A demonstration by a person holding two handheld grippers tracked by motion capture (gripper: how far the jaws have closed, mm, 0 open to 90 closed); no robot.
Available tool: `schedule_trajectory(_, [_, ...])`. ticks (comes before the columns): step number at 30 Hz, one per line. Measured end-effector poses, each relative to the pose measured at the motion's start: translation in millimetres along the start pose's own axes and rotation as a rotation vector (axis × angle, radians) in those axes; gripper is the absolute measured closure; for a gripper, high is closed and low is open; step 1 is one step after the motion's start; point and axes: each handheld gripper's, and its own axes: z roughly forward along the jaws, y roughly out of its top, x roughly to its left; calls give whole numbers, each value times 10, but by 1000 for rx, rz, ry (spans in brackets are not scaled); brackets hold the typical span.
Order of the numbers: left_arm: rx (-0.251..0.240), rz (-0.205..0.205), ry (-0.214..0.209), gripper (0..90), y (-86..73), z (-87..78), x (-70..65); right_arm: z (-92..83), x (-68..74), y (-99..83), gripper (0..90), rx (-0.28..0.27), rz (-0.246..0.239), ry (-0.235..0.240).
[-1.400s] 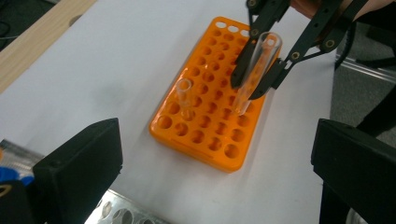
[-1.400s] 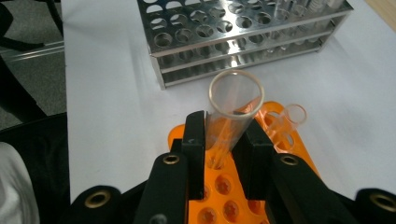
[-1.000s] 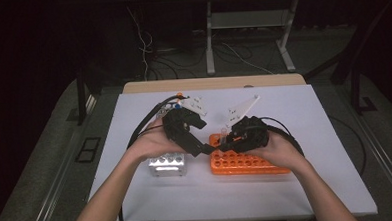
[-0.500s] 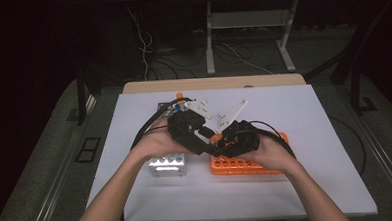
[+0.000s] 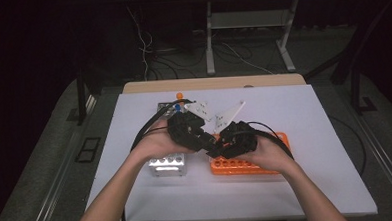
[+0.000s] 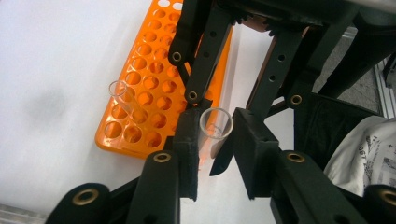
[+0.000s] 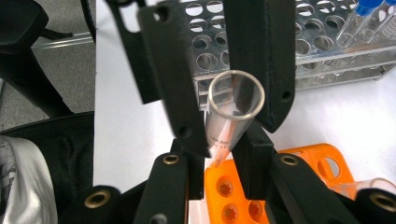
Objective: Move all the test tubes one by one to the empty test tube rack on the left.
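Both tools meet above the orange rack (image 5: 246, 166) on the tabletop (image 5: 304, 116): the right tool (image 7: 219, 154) is clenched on the clear tube (image 7: 231, 112), and the left tool (image 6: 212, 140) has just been closing around it. Its pads appear to touch the tube, though the angle is poor. Risk: opposed pulls or uneven release could tilt or drop it.

White tabletop (image 5: 304, 116) with a wood-coloured far edge. Orange tube rack (image 5: 246, 164) lies flat right of centre. A metal tube rack (image 5: 167, 164) sits just left of it, another metal rack (image 5: 165, 108) farther back. Black cables (image 5: 146, 130) loop across the surface near the racks.
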Motion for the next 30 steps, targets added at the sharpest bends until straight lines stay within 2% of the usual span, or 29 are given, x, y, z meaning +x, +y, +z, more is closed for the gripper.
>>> schedule_trajectory(14, [2,11,19,743,0,12,11,5,-20,-10,736,-6,16,1])
schedule_trajectory(17, [8,12,29,743,-6,8,22,-18,-32,-14,696,-23,25,-1])
schedule_trajectory(30, [-27,-17,64,744,-44,-116,87,-169,-99,-74,541,-60,74,-40])
